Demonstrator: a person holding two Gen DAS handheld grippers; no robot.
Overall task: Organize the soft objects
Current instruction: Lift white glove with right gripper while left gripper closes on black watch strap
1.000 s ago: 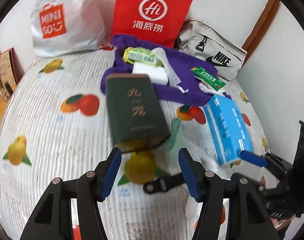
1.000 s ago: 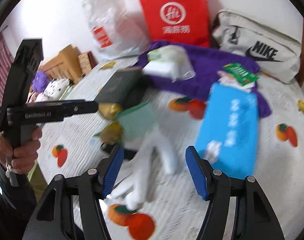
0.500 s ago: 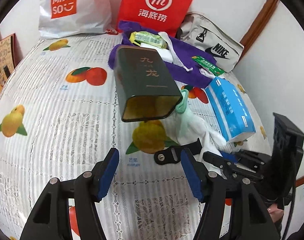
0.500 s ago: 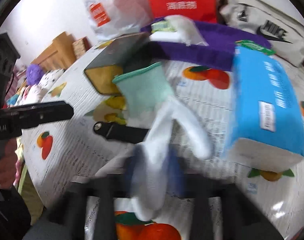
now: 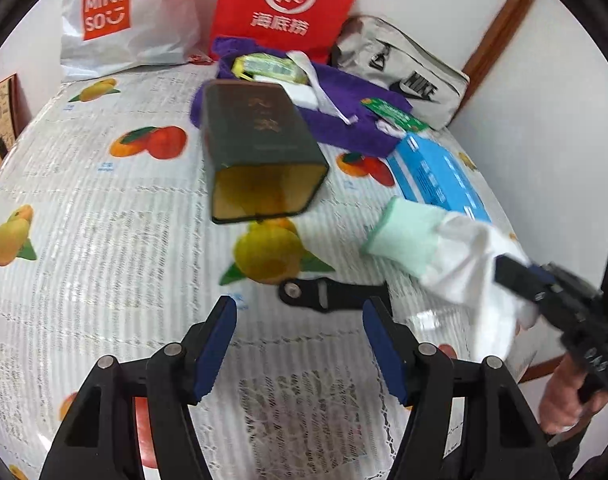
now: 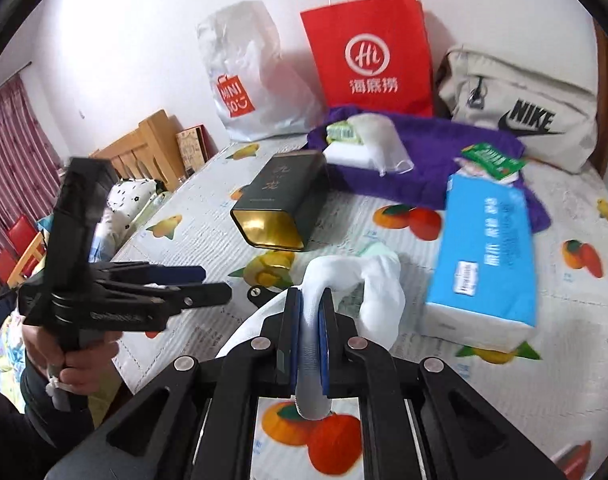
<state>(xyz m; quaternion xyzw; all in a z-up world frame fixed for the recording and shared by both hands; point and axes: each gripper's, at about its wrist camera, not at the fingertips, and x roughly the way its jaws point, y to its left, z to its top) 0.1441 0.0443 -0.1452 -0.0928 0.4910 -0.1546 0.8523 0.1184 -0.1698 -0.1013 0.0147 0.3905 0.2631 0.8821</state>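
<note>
White cloth, a glove (image 6: pixel 378 292) with a pale green cuff, is pinched between the blue pads of the right tool (image 6: pixel 311 344), which is closed tight on the glove's fingers; in the left wrist view the glove (image 5: pixel 444 248) hangs off that tool with its cuff pointing toward the dark green tin (image 5: pixel 259 148). The tin lies on its side on the fruit-printed worktop (image 5: pixel 103 240), its gold open mouth facing the cameras. The left tool (image 5: pixel 299 344) hovers in front of the tin's mouth with its jaws wide apart and nothing between them. A black strap piece (image 5: pixel 328 292) lies flat on the worktop between the tin and the left tool. To the right of the tin sits a blue tissue pack (image 6: pixel 488 256), close beside the glove. Behind the tin a purple cloth (image 6: pixel 436 160) is spread out, carrying a white block and small green packets. Farther behind the tin, against the wall, stand a white Miniso bag (image 5: pixel 119 20), a red paper bag (image 6: pixel 368 56) and a beige Nike bag (image 6: pixel 524 108).
</note>
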